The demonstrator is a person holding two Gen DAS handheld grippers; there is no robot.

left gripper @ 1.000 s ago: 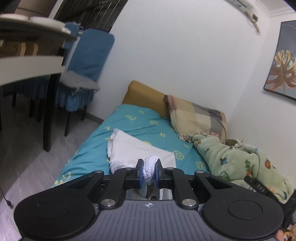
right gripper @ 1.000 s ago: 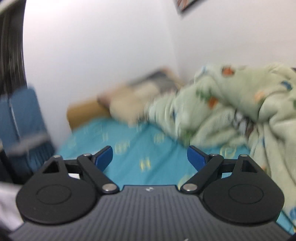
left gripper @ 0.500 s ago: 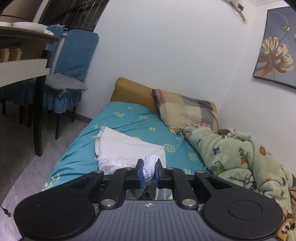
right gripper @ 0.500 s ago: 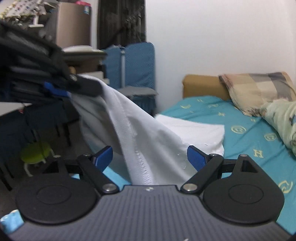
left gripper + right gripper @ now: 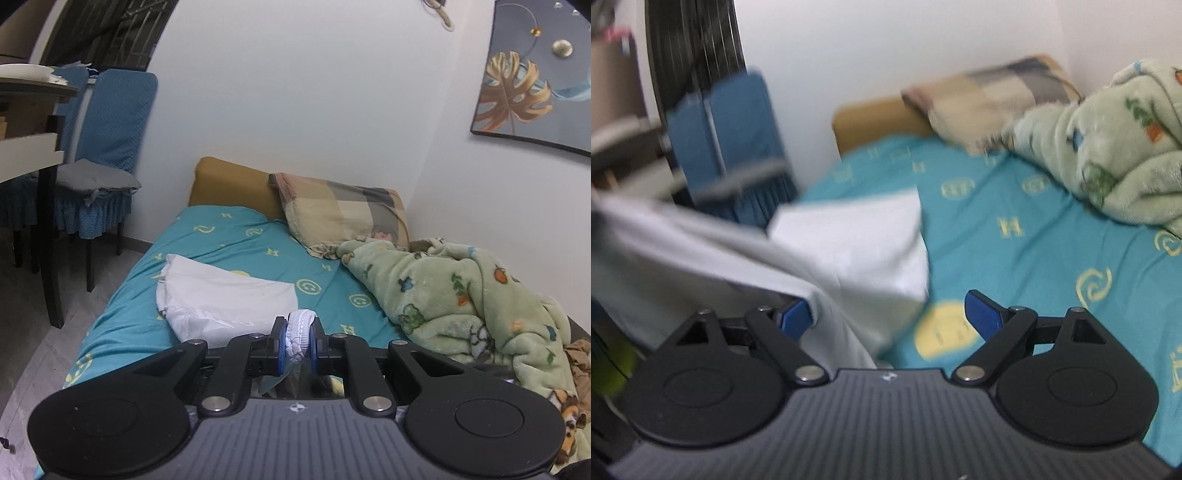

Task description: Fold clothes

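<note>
Both wrist views low and close over the bed (image 5: 229, 236), facing its headboard end, sharing pillow (image 5: 990, 96)

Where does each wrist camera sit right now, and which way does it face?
Left wrist: sits behind the left gripper, facing along the bed to the pillow and wall; jaws shut on a white garment hem.
Right wrist: sits behind the right gripper, facing slightly down over the bed's near end; jaws open over the garment's raised edge; picture blurred.
Shared: garment, bed, pillow, green blanket, blue chair. No hand shows.
</note>
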